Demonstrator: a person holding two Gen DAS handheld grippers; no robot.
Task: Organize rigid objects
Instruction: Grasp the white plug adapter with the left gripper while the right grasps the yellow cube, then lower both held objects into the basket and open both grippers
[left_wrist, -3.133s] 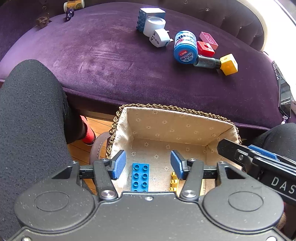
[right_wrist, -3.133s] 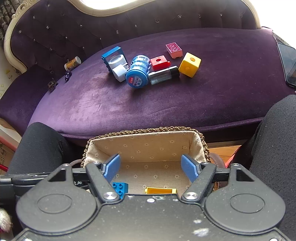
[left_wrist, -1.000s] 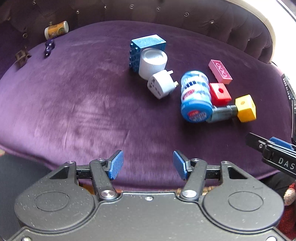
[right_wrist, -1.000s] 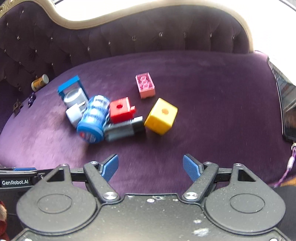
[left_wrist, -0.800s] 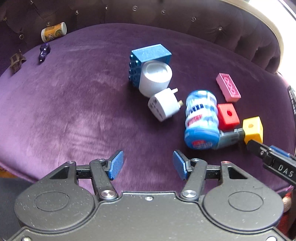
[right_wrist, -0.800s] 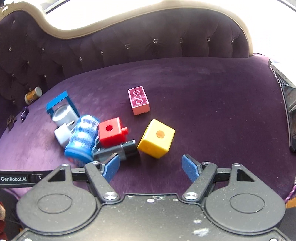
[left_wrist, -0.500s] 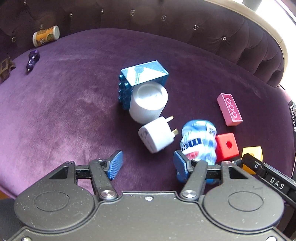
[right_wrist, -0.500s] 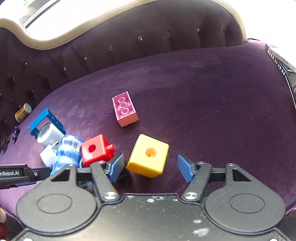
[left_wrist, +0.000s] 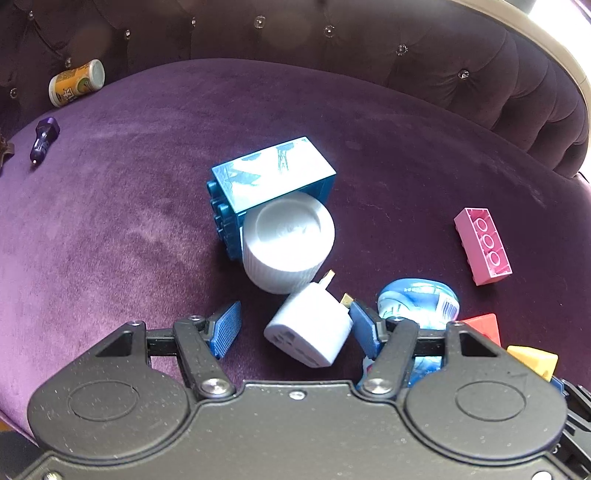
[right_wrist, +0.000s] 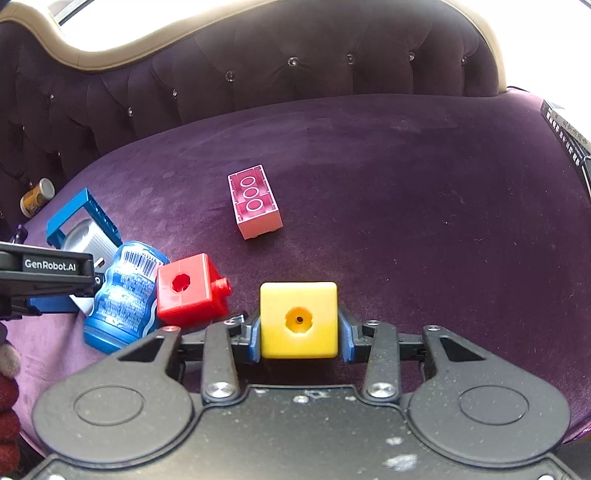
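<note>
Yellow plastic cube (right_wrist: 299, 320) clamped in right gripper (right_wrist: 299, 334) jaws; left gripper (left_wrist: 295, 326) jaws open around white plug adapter (left_wrist: 308, 328). Looks early-ish: pink brick (right_wrist: 254, 201), red cube (right_wrist: 188, 290), blue bottle (right_wrist: 123, 295) unsorted on purple velvet sofa (right_wrist: 406, 177).

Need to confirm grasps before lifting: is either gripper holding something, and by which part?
The right gripper clamps the yellow cube by its two opposite side faces. The left gripper holds nothing; it is open around the white plug adapter.
</note>
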